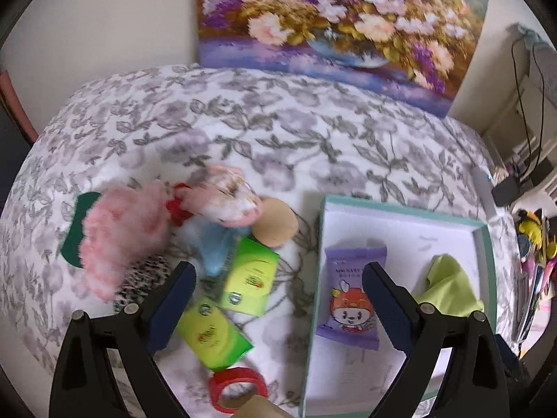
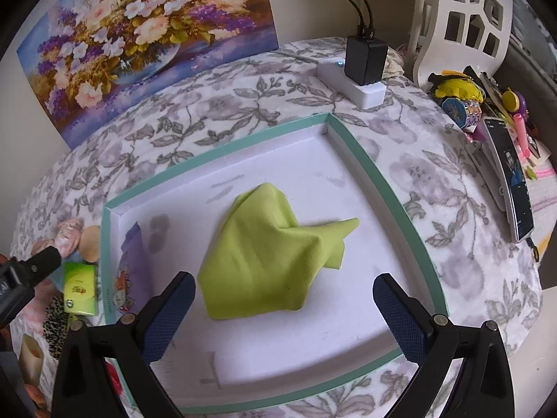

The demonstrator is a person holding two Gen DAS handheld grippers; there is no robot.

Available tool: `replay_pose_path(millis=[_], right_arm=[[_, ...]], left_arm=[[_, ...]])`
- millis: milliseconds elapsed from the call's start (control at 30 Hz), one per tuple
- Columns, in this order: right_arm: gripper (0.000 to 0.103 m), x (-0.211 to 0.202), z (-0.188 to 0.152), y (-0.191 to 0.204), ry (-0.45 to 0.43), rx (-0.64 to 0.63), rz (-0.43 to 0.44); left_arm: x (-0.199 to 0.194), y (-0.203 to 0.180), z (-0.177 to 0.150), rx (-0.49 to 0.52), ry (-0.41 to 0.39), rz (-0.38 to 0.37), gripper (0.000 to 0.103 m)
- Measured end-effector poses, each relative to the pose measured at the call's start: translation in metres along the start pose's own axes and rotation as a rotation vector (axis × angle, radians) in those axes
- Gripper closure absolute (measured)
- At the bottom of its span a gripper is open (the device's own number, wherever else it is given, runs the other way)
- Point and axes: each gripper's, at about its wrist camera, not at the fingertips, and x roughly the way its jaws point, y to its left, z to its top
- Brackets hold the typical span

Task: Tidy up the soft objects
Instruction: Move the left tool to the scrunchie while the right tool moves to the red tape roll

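A shallow white box with a teal rim (image 1: 403, 210) (image 2: 365, 163) lies on the floral cloth. In it are a crumpled lime-green cloth (image 2: 271, 261) (image 1: 449, 285) and a purple wipes pack (image 1: 351, 296) (image 2: 130, 271). My left gripper (image 1: 278, 275) is open and empty, above two green tissue packs (image 1: 249, 282) (image 1: 212, 334). Left of them lie a pink fluffy item (image 1: 118, 233), a leopard-print scrunchie (image 1: 142, 278), a pale blue fluffy piece (image 1: 216, 244) and a pink patterned pouch (image 1: 226, 195). My right gripper (image 2: 283, 287) is open and empty, just above the green cloth.
A red tape roll (image 1: 236, 388) and a round cork coaster (image 1: 276, 223) lie near the tissue packs. A flower painting (image 2: 146, 35) leans on the wall. A white power strip with a black adapter (image 2: 362, 69), a phone (image 2: 511, 181) and small clutter sit at right.
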Motion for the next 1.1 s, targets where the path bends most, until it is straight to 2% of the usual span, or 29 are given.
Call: replay_pose_path(millis=[200,367,467,600,733,933,1100], right_arm=[[0.000,-0.007,-0.004,0.007,-0.002,-0.009,0.022],[0.000,-0.011,-0.012,0.026,0.024,-0.041,0.065],[0.000,-0.017,-0.019,0.048,0.026,-0.084,0.087],[0.000,-0.024,-0.030,0.085,0.033,-0.172,0.120],[0.000,-0.026,-0.042,0.119,0.059,-0.239,0.151],[0.000,-0.030,-0.059,0.159,0.092,-0.308,0.202],[0.000,-0.025,-0.071,0.178,0.151,-0.333,0.241]], left_arm=[[-0.022,0.036,0.009,-0.072,-0.039,0.015,0.007],[-0.031,0.082,0.013,-0.161,-0.044,0.098,0.007],[-0.032,0.115,0.014,-0.212,-0.015,0.167,0.007],[-0.033,0.153,0.011,-0.288,0.008,0.204,0.007],[-0.035,0.181,0.003,-0.312,0.009,0.243,0.007],[-0.033,0.206,-0.009,-0.350,0.035,0.239,0.007],[-0.027,0.208,-0.017,-0.343,0.062,0.194,0.007]])
